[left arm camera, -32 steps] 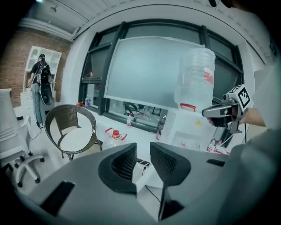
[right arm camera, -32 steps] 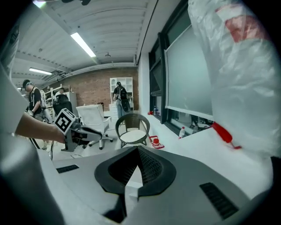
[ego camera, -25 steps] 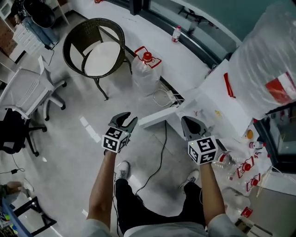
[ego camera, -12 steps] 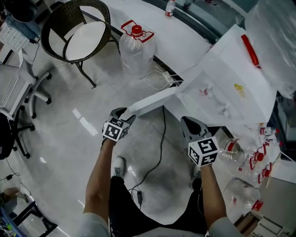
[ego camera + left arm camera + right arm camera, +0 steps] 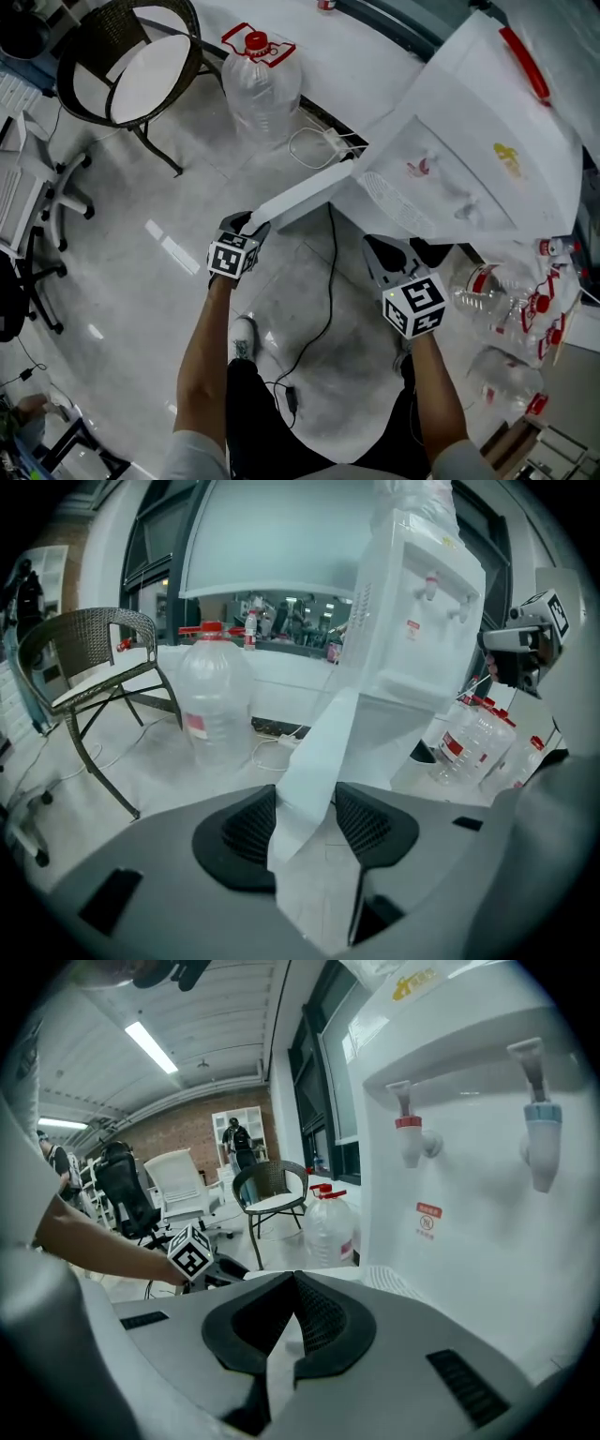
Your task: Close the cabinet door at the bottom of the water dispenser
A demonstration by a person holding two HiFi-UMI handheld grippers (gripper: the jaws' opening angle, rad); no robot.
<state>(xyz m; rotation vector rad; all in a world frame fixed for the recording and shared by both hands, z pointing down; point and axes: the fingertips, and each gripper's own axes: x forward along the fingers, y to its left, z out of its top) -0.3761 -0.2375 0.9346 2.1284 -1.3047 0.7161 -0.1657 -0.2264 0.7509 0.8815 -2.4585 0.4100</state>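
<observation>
The white water dispenser (image 5: 469, 159) stands at the upper right. Its bottom cabinet door (image 5: 300, 194) hangs open, swung out to the left. My left gripper (image 5: 246, 223) is at the door's free end. In the left gripper view the door's edge (image 5: 323, 742) fills the gap of the left gripper (image 5: 305, 794); the jaws are closing and both pads touch it. My right gripper (image 5: 380, 248) hangs in front of the dispenser (image 5: 469, 1147), below its taps. The right gripper (image 5: 292, 1279) is shut, with nothing between its pads.
A big clear water jug (image 5: 262, 80) with a red cap and a wicker chair (image 5: 127, 66) stand behind the door. A black cable (image 5: 323, 309) runs across the floor between my arms. Several plastic bottles (image 5: 511, 291) lie at the right. An office chair (image 5: 28, 187) is at the far left.
Both grippers have sunk toward the floor. The left gripper has come from beside the door's free end onto it, and the edge is now between its jaws.
</observation>
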